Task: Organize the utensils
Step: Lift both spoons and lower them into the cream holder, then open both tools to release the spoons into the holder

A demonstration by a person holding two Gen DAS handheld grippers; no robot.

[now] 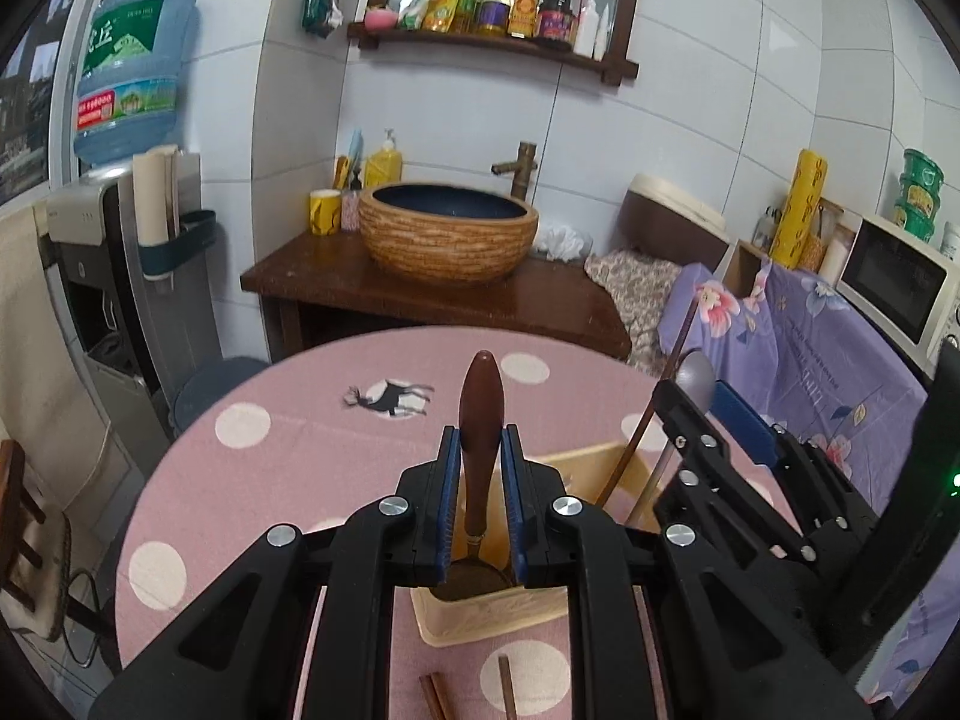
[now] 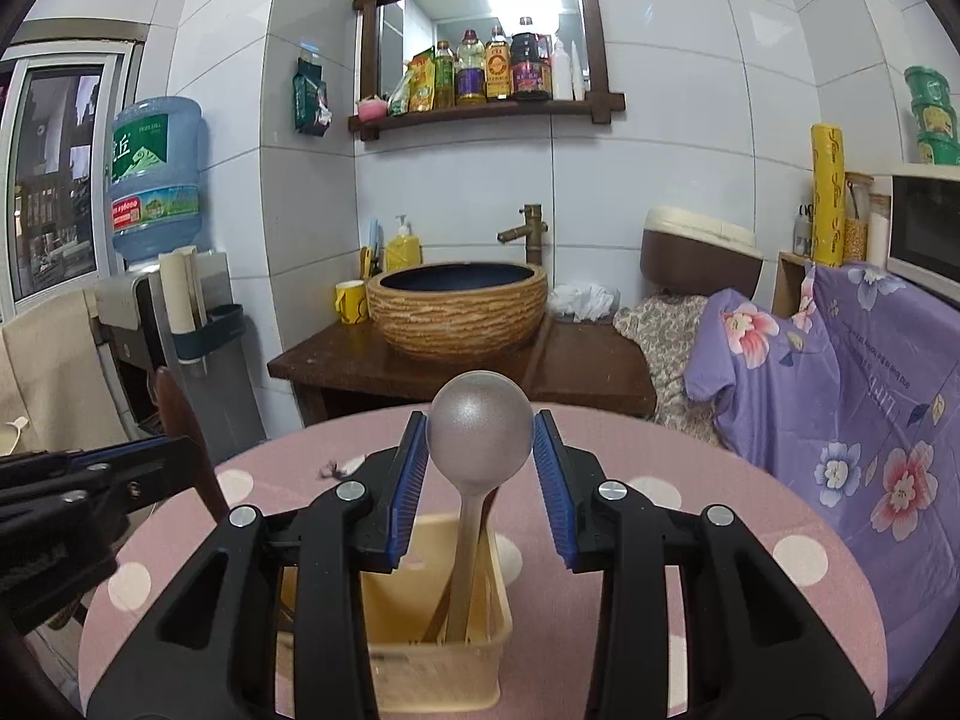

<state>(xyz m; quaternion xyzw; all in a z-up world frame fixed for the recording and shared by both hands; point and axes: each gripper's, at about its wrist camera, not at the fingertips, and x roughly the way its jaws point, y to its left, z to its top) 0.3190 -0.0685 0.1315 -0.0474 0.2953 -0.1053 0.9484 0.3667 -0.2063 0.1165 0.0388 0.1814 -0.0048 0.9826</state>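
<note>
Inside beige bin (image 2: pixel 474 654): grey spoon (image 2: pixel 480 429), upright

Brown-handled utensil (image 1: pixel 480 420) and grey spoon (image 2: pixel 480 426) — upright over beige holder (image 2: pixel 432 654).

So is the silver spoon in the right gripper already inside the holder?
Partly: the silver spoon stands bowl-up between the right gripper's pads, its handle reaching down into the beige holder.
</note>
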